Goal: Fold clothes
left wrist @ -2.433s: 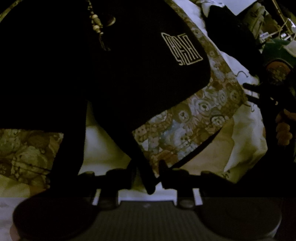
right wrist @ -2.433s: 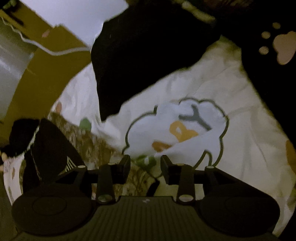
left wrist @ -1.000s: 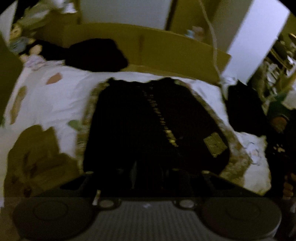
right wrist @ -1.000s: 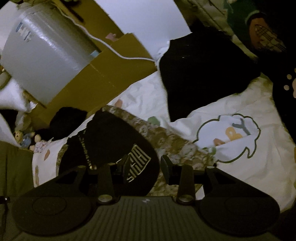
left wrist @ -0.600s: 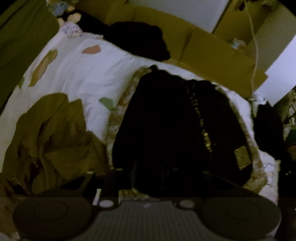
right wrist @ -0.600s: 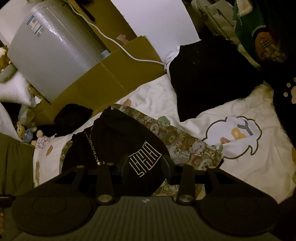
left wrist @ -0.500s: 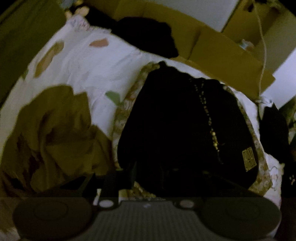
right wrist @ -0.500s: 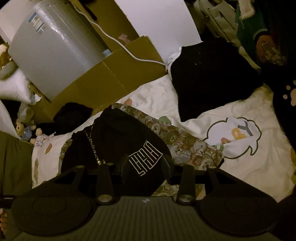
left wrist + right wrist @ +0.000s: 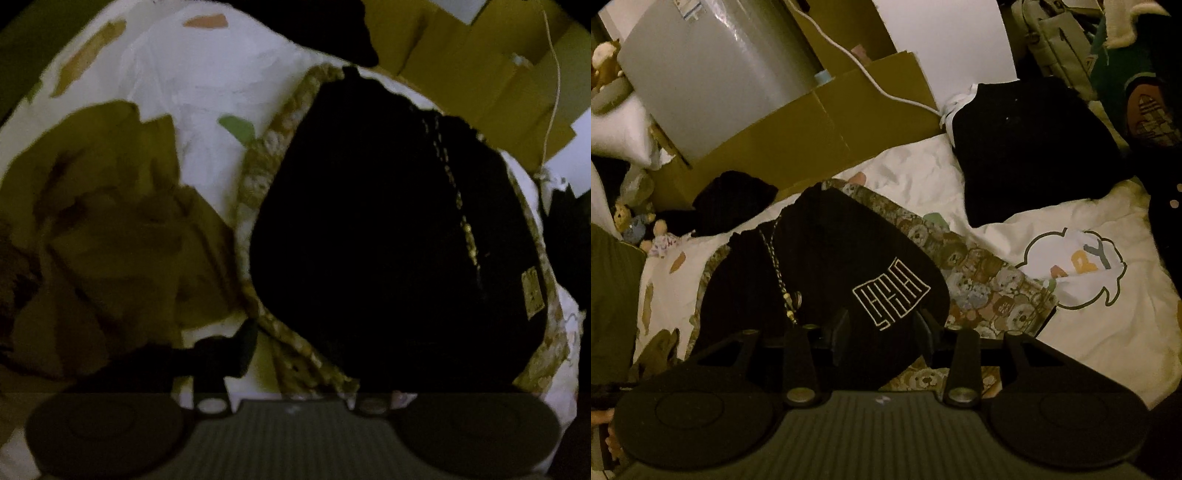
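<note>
A black top (image 9: 827,266) with a white maze-like emblem lies on a bear-print cloth (image 9: 979,273) spread over a white bed sheet (image 9: 1108,332). The right gripper (image 9: 882,332) pinches the top's near edge between its fingers. The left gripper (image 9: 295,354) hovers at the cloth's edge, jaws opening, nothing visibly gripped; the picture is dim and blurred.

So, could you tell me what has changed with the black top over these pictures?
The black top, earlier hanging from the left tongs, now lies flat on the bear-print cloth; those tongs are opening over its hem. The white bedding and folded black garment stayed put.
</note>
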Available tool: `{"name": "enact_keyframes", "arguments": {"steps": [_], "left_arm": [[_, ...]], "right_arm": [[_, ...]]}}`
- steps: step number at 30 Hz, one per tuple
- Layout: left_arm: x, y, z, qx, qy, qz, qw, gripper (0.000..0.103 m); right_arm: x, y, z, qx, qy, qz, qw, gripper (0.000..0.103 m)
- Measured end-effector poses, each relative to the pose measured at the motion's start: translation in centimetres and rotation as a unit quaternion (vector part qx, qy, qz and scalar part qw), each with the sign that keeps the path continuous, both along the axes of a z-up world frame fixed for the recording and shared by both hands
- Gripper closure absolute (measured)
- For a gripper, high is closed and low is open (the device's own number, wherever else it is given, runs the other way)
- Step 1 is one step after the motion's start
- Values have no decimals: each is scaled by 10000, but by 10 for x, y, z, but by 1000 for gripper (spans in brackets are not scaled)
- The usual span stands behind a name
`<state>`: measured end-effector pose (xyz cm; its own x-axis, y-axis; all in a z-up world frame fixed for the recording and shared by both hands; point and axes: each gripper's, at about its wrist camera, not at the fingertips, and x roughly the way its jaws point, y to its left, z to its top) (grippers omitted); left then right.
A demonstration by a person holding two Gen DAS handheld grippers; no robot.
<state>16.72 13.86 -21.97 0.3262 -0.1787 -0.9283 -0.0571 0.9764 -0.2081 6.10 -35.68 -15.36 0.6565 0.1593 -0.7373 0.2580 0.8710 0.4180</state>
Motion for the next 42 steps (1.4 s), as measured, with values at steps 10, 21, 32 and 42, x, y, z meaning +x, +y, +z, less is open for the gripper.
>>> {"name": "enact_keyframes", "arguments": {"steps": [10,21,32,42], "left_arm": [[9,-3,-29,-134,329,58,9994,50],[28,-39,-8,-254,237,-494,9982,97],[42,-123,20,-21,3,-1343,9909,96],[53,-160,47,-204,-235,-1838,9825,66]], "right_arm": [[-1,2,-17,-34,136,59,9999,59],[-5,-9,-18,156,38,-8,9999,59],[-11,-23,-7,499,-136,-153,9985,59],[-14,-30,-7,617,-129,-174,9979,59]]}}
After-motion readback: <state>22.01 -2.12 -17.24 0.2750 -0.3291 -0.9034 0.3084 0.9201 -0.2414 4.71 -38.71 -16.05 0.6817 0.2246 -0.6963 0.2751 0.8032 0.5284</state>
